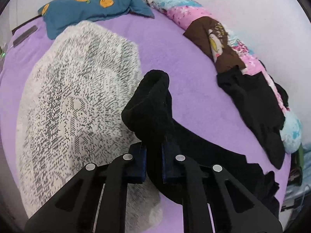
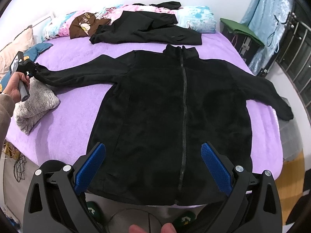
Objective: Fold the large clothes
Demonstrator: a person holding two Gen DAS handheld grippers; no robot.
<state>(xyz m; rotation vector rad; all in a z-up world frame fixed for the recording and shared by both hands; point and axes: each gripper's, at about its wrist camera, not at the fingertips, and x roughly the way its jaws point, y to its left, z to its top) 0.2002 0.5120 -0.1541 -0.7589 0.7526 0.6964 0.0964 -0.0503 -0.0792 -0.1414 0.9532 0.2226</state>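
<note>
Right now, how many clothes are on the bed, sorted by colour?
Black: 2, the black fleece jacket, its sleeve cuff pinched in the left gripper, and the black garment behind it.
Grey-and-white: 1, the folded sweater.
Brown: 1, the brown printed garment lying on the rolled quilt.
Total: 4.

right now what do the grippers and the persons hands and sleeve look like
Both grippers, left and right, have matte black angular linkage arms with triangular cutouts and round silver pivot pins. Their finger pads are bright blue and finely ribbed. The left hand is bare, gripping a grey cylindrical handle, with a beige sleeve at the wrist. No cables show on either.
</note>
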